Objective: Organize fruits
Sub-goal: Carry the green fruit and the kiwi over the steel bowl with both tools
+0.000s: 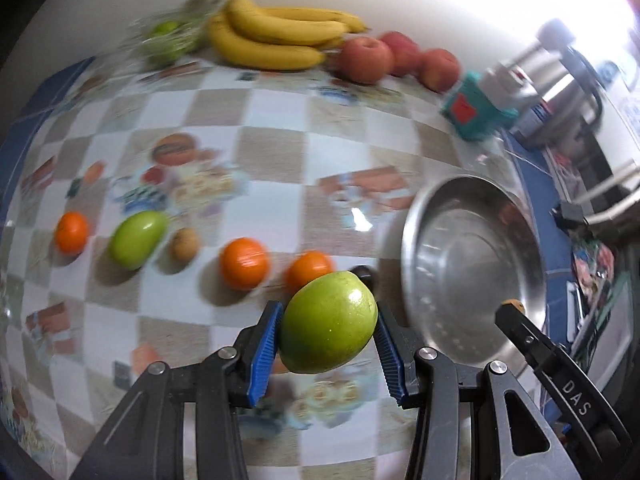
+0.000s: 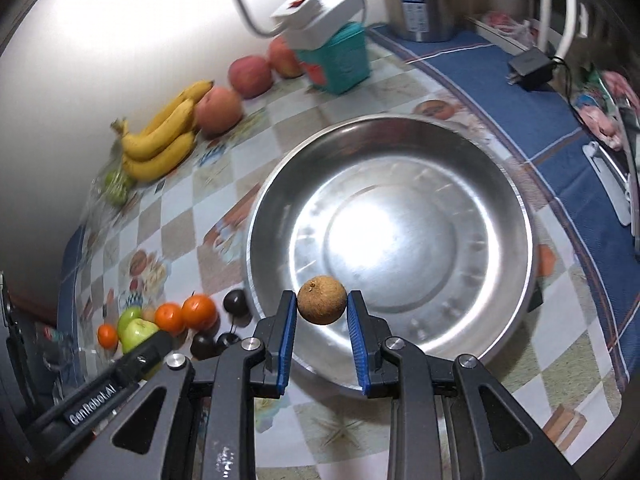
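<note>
My left gripper [image 1: 328,322] is shut on a green fruit [image 1: 328,322] and holds it above the table, left of the steel bowl [image 1: 472,248]. My right gripper [image 2: 322,300] is shut on a small brown round fruit [image 2: 322,300], held over the near rim of the steel bowl [image 2: 500,184], which holds nothing. On the table lie three oranges [image 1: 243,263], another green fruit [image 1: 138,239] and a brown fruit [image 1: 184,245]. Dark round fruits [image 2: 235,303] lie left of the bowl.
Bananas [image 1: 276,36], red apples [image 1: 366,60] and a bag of green fruit [image 1: 168,38] sit along the far wall. A teal box [image 2: 340,60], a white lamp base [image 2: 316,16] and a steel kettle [image 2: 424,0] stand behind the bowl. A black charger [image 2: 530,70] lies on the blue cloth.
</note>
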`<act>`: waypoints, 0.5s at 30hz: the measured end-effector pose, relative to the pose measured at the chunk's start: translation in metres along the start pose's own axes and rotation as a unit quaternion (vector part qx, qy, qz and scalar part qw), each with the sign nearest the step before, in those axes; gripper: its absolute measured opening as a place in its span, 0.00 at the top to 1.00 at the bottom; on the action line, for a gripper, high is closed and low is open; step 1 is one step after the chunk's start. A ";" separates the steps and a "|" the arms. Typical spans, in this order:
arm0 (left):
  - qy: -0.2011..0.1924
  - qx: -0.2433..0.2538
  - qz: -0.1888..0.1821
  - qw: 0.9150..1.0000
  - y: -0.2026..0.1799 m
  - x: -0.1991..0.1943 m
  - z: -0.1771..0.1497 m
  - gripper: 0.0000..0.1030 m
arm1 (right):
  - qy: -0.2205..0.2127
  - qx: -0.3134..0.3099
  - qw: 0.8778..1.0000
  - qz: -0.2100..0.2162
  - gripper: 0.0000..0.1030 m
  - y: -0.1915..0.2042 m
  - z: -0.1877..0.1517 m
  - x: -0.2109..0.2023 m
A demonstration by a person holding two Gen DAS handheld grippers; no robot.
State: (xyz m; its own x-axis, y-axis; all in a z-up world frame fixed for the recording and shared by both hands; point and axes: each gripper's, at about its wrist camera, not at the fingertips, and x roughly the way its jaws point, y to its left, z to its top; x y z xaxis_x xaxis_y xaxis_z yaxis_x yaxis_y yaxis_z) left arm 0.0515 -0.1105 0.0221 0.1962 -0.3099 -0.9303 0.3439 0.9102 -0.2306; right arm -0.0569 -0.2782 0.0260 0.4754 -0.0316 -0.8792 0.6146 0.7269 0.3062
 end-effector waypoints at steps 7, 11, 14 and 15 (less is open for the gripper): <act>-0.011 0.058 -0.017 0.998 -0.050 0.007 0.013 0.53 | -0.009 0.029 1.000 -0.003 0.74 -0.021 0.014 -0.001; -0.014 0.083 -0.013 0.996 -0.072 0.017 0.018 0.53 | -0.010 0.047 0.999 -0.007 0.74 -0.034 0.021 0.004; -0.013 0.098 -0.013 0.995 -0.082 0.026 0.021 0.53 | -0.007 0.059 0.998 -0.008 0.74 -0.042 0.027 0.008; -0.015 0.104 -0.008 0.994 -0.085 0.029 0.023 0.53 | -0.005 0.062 0.998 -0.008 0.74 -0.044 0.028 0.010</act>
State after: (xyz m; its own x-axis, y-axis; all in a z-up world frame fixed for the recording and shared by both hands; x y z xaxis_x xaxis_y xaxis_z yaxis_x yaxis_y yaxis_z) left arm 0.0489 -0.2034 0.0210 0.2145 -0.3351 -0.9174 0.5284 0.8298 -0.1796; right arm -0.0613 -0.3292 0.0137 0.4704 -0.0502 -0.8810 0.6952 0.6359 0.3350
